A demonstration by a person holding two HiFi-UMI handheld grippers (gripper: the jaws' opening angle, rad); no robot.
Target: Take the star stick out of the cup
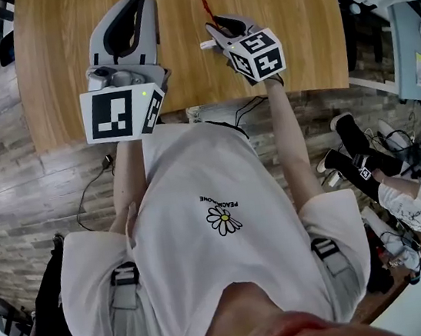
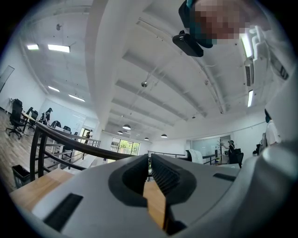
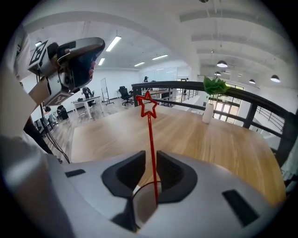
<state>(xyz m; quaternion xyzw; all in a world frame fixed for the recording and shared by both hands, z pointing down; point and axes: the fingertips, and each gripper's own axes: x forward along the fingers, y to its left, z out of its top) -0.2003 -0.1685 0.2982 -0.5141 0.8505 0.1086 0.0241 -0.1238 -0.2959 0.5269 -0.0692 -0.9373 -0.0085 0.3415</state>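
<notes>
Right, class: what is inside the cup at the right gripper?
The red star stick stands in the cup, rising between the right gripper's closing jaws. The cup's bottom and the stick's foot are hidden by the gripper's body.

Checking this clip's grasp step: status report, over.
Left gripper tilted up, jaws together, empty. Right gripper closing around star stick, not yet clamped. Stick stands in cup. Nothing in the way.

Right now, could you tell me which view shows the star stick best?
The right gripper view: the star stick stands close and sharp, star on top. The head view shows only its red end; the left gripper view shows none of it.
</notes>
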